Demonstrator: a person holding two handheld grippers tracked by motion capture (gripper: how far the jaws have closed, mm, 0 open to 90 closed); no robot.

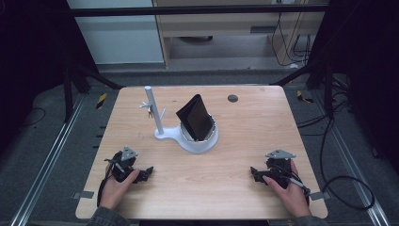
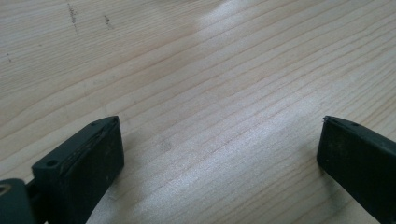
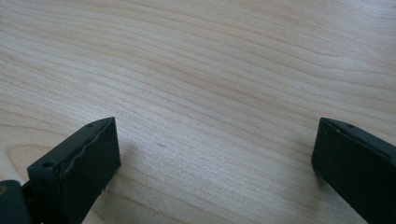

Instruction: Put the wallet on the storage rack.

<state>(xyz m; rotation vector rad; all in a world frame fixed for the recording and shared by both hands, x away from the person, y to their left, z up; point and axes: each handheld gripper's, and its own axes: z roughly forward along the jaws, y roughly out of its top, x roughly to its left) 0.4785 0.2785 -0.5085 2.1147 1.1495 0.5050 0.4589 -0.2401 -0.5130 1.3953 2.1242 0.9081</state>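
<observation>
L gripper (image 1: pixel 147 172) jaws wide | R gripper (image 1: pixel 254 172) same | wallet (image 1: pixel 195 117) base hidden in white stand (image 1: pixel 197 141)

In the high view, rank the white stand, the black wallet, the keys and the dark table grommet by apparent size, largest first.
1. white stand, counting post and dish
2. black wallet, upright in the dish
3. and 4. keys on the post and table grommet: both tiny, too close to rank.

One light wooden desk (image 1: pixel 244 141) carries one white plastic stand with an upright post (image 1: pixel 162 127), one black folded wallet (image 1: pixel 195 117) — in its bowl — and two hand-held grippers: left hand-held gripper (image 1: pixel 147 173), right hand-held gripper (image 1: pixel 254 172).
</observation>
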